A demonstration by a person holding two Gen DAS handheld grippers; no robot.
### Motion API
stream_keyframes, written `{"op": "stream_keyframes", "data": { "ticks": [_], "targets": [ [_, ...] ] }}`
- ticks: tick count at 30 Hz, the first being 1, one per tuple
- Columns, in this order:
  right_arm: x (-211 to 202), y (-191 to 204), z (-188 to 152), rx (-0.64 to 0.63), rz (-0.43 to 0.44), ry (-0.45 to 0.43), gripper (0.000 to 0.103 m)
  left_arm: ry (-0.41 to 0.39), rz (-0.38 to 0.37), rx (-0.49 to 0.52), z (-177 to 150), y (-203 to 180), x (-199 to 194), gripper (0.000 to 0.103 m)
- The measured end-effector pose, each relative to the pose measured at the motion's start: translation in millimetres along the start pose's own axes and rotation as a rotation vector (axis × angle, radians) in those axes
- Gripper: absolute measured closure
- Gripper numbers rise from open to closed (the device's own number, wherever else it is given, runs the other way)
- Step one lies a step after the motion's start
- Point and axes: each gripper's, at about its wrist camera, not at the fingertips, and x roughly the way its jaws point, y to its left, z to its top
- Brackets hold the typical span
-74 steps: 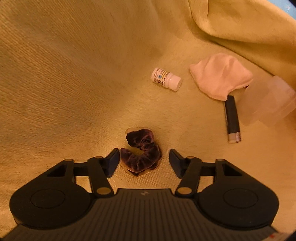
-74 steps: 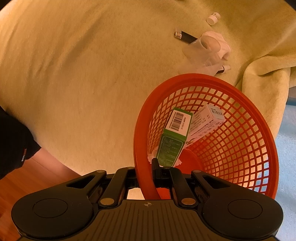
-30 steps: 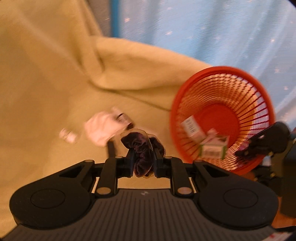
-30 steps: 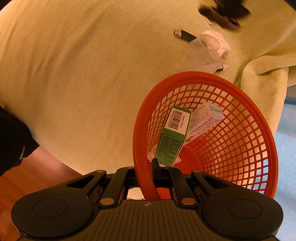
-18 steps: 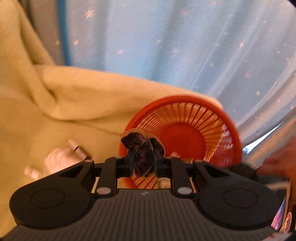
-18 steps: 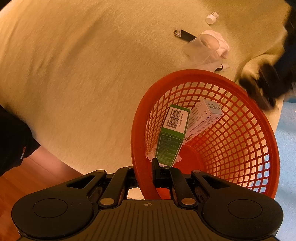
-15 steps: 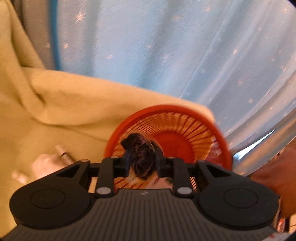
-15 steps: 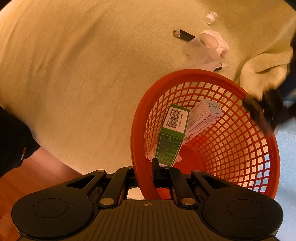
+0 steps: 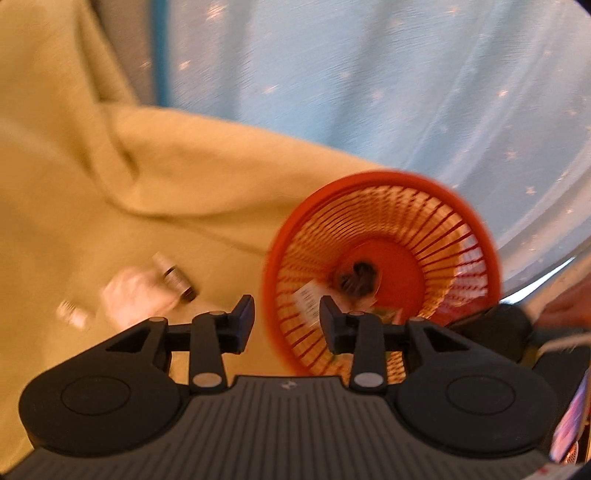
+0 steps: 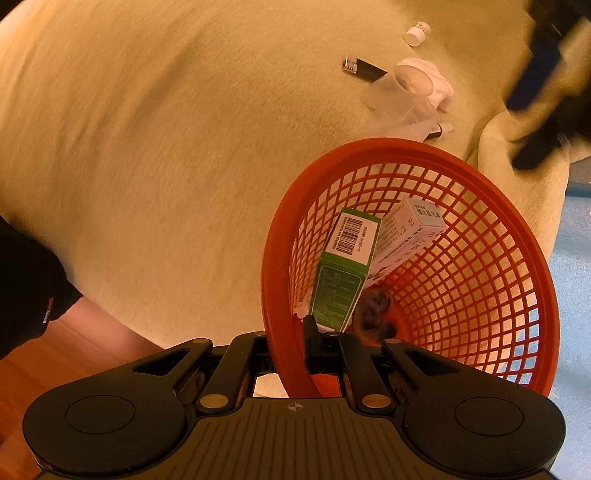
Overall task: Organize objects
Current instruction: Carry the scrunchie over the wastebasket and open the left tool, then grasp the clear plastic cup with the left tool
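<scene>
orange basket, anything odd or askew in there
The orange basket is held tilted by the right gripper clamped on its rim. The green box and white box lean askew; the dark scrunchie lies at the bottom.

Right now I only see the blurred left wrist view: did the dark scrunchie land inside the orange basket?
Observer: Yes. The scrunchie lies at the bottom of the basket, beside the green box.
Operator: Is the basket held?
Observer: The right tongs are shut on its near rim.
Operator: What's left outside?
Observer: A white bottle, a black stick and a clear cup lie on the blanket.
</scene>
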Motion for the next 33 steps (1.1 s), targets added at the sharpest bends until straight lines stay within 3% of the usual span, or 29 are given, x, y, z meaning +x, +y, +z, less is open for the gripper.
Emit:
{"op": "stream_keyframes", "data": {
  "ticks": [8,17,30,33],
  "targets": [
    [0,-1,1,-0.002,0.002,0.005,0.1,0.062,0.131,-0.083,-38,40,-3,0.07],
    [0,-1,2,-0.001,0.006,0.01,0.1,0.088,0.206,-0.104,-57,69,0,0.069],
    [-1,-5,3,0.003,0.017,0.013,0.1,0.079,0.207,-0.085,-46,79,51,0.063],
    [-1,-5,3,0.003,0.016,0.01,0.1,0.088,0.209,-0.073,-45,79,69,0.053]
  ]
}}
